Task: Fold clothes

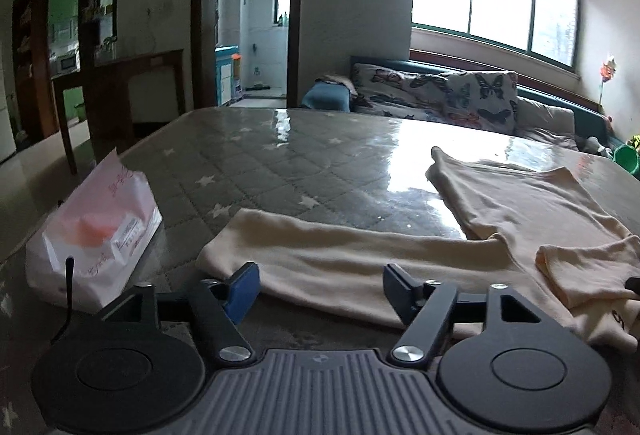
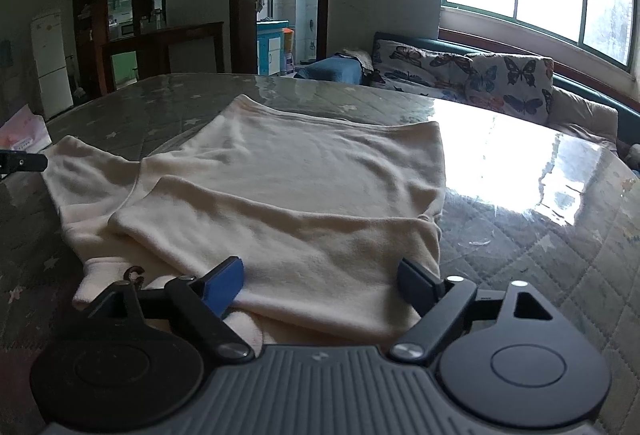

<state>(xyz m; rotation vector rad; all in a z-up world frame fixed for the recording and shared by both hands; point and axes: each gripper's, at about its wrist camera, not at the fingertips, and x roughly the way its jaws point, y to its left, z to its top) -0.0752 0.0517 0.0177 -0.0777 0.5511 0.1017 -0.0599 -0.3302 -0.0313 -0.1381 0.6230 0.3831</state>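
sweater (image 2: 304, 171) flat on worktop (image 2: 560, 235), right sleeve (image 2: 280, 235) already folded across; left tool (image 1: 318, 289) and right tool (image 2: 320, 283) both spread, empty, poised over left sleeve (image 1: 340, 255).

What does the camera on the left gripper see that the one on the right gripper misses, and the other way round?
Only the left wrist view shows the tissue pack in full, and the left gripper, open above the outstretched sleeve. Only the right wrist view shows the white fridge, the sleeve folded across the body, and the right gripper, open. Both show the cream sweater, the glass-topped table and the butterfly cushions.
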